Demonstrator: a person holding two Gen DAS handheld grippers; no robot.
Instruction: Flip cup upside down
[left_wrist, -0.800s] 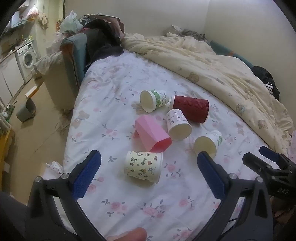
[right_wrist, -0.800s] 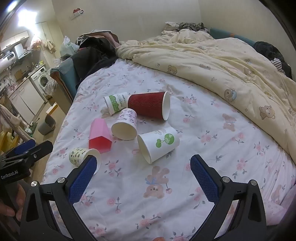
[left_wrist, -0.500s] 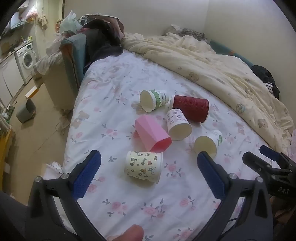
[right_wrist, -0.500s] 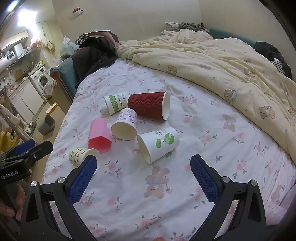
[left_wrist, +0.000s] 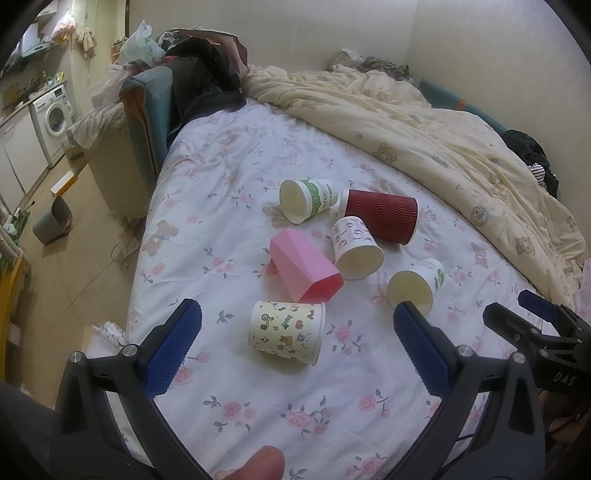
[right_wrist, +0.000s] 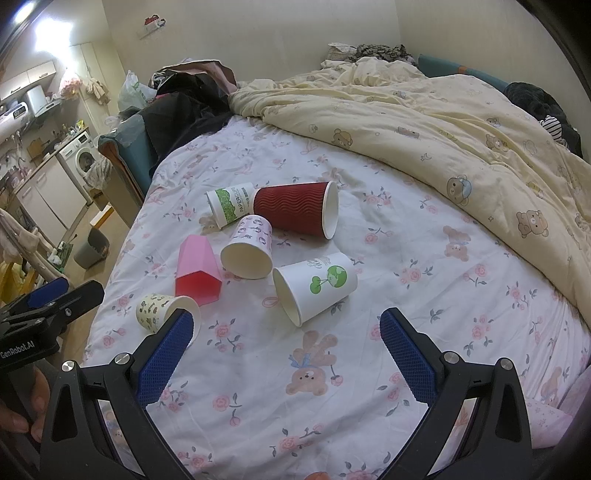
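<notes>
A lived-in home bedroom: a bed (left_wrist: 221, 177) with a floral sheet, a rumpled bear-print duvet (left_wrist: 424, 122), clothes heaped at its far-left corner, and a washing machine (left_wrist: 51, 118) beyond.

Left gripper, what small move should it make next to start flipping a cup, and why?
Probably ease the left gripper forward and down around the cartoon cup. That cup lies on its side on the bedsheet, nearest of the six and already framed between the open fingers, with a gap to the pink cup behind it. The right gripper is open and holds nothing.
</notes>
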